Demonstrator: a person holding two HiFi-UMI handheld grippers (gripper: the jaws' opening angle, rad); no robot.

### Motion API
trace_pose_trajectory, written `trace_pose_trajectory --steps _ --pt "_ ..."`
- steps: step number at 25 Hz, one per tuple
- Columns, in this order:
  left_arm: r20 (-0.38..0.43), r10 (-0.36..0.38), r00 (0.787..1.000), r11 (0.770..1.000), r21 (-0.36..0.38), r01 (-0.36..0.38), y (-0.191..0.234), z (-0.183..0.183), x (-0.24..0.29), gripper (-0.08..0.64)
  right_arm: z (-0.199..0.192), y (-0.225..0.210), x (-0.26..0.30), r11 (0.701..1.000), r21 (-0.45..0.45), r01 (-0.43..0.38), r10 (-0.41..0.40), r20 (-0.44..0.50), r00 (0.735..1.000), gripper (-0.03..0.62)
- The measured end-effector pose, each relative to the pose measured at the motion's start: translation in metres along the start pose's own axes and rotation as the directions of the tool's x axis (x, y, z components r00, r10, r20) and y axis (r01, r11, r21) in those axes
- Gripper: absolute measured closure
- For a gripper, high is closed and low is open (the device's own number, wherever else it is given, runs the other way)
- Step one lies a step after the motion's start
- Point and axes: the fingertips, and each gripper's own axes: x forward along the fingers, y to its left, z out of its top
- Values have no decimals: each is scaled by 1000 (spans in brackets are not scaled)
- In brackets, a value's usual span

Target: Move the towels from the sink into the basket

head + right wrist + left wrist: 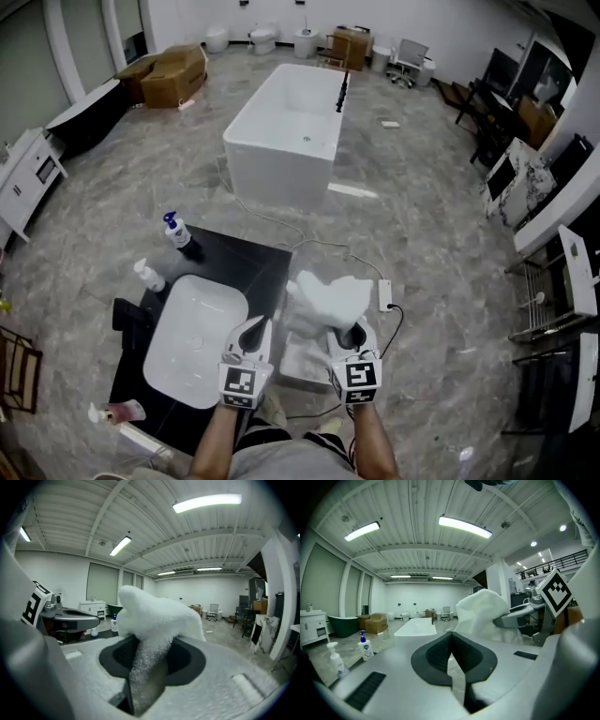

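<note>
The white sink (192, 342) is set into a black counter (253, 267). The counter's right edge runs just left of the basket (298, 370), which stands on the floor (422, 234) close beside the counter. Open floor is seen to the right of and beyond the basket, as far as the white bathtub (286, 131) in the middle of the room. The left gripper (251, 330) is held over the counter's right edge beside the sink. In its own view its jaws are seen closed tip to tip, with nothing between them. The right gripper (354, 333) is held over the basket's right side, and its jaws are clenched on a white towel (328, 295). The towel is bunched up past the jaw tips and, in the head view, overlaps the far part of the basket. How high above the basket it is held cannot be told. A blue-capped pump bottle (176, 230) and a white bottle (148, 275) stand on the counter behind the sink, well clear of both grippers. A white power strip (385, 294) lies on the floor just right of the towel, with its cable looped nearby. Cardboard boxes (173, 77) are stacked at the far left, and wire racks (553, 309) line the right wall. The floor is grey and marbled. The sink is smooth, glossy and rounded at the corners. The towel (154, 616) is shown as thick, nubbly terry, and the jaw pads are dark and ribbed.
</note>
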Motion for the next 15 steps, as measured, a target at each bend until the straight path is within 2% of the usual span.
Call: trace_pose_trajectory --steps 4,9,12,15 --pt "-21 -67 998 998 -6 67 -37 -16 27 551 -34 -35 -18 998 15 60 -60 -32 998 442" --pt "-66 -116 991 993 -18 116 -87 -41 53 551 -86 -68 -34 996 56 65 -60 -93 994 440" --pt "-104 -124 987 992 -19 122 -106 -74 63 551 -126 -75 -32 996 75 57 -47 -127 991 440" --pt "-130 -118 985 993 -23 116 -119 -126 75 551 -182 -76 -22 996 79 40 -28 -148 989 440"
